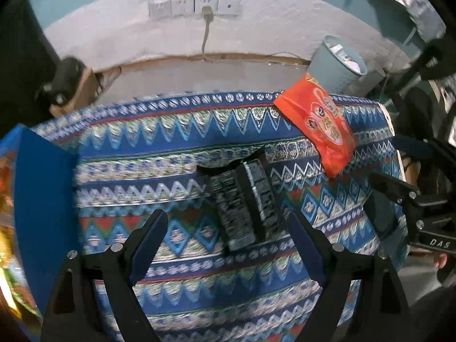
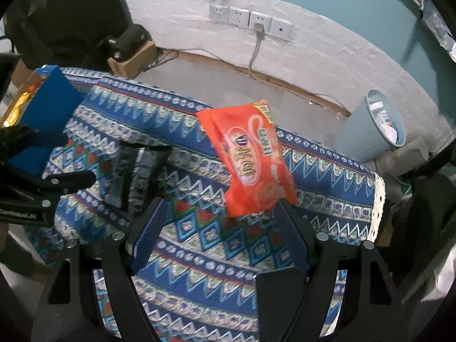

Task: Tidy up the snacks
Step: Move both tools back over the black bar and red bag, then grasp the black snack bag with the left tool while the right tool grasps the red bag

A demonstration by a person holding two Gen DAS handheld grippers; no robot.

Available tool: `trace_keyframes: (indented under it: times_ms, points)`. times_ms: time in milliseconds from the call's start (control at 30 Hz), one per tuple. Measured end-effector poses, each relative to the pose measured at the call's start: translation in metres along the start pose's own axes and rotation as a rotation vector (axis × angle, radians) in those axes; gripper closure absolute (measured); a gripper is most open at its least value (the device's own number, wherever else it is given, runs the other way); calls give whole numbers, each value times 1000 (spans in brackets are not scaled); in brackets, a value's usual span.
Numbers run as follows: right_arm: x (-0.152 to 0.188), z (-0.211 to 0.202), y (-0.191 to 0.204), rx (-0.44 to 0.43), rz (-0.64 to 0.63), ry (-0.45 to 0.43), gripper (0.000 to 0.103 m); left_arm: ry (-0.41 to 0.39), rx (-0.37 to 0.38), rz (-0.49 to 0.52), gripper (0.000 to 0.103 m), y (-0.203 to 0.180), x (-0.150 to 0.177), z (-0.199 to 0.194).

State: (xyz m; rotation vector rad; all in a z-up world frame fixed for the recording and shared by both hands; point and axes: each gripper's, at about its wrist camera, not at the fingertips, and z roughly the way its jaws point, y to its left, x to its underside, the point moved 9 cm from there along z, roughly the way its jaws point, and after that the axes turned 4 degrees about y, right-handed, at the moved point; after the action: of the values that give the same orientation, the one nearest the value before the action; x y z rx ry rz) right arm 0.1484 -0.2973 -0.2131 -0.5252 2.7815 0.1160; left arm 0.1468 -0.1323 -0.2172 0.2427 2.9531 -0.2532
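A black snack packet [image 1: 242,196] lies mid-table on the patterned blue cloth [image 1: 171,148]. My left gripper [image 1: 226,216] hangs open over it, and the packet's near end shows between the fingers, clear of both pads. An orange snack packet [image 2: 250,154] lies toward the far right. My right gripper [image 2: 222,203] is open, with the orange packet's near end between its fingertips and close to the right one. The right wrist view also shows the black packet [image 2: 134,171] and the left gripper [image 2: 57,182]. The left wrist view shows the orange packet [image 1: 316,122] and the right gripper [image 1: 399,191].
A blue box [image 1: 42,199] stands at the table's left end, with gold packaging beside it [image 2: 20,102]. A teal bin [image 2: 379,122] sits on the floor past the right corner. The cloth's white lace edge [image 2: 379,199] marks the right side. Wall sockets [image 2: 250,20] are behind.
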Motion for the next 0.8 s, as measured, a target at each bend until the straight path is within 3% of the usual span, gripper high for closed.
trace_keyframes:
  times_ms: [133, 300, 433, 667, 800]
  points:
    - [-7, 20, -18, 21, -19, 28, 26, 47, 41, -52, 16, -6, -6, 25]
    - [-13, 45, -29, -21, 2, 45, 26, 97, 2, -64, 16, -7, -3, 57]
    - [-19, 64, -30, -22, 2, 70, 26, 111, 16, -84, 16, -12, -5, 70]
    - [-30, 89, -35, 40, 4, 88, 26, 142, -32, -6, 16, -19, -2, 87]
    - [-33, 100, -38, 53, 10, 95, 26, 112, -42, 41, 15, -22, -2, 87]
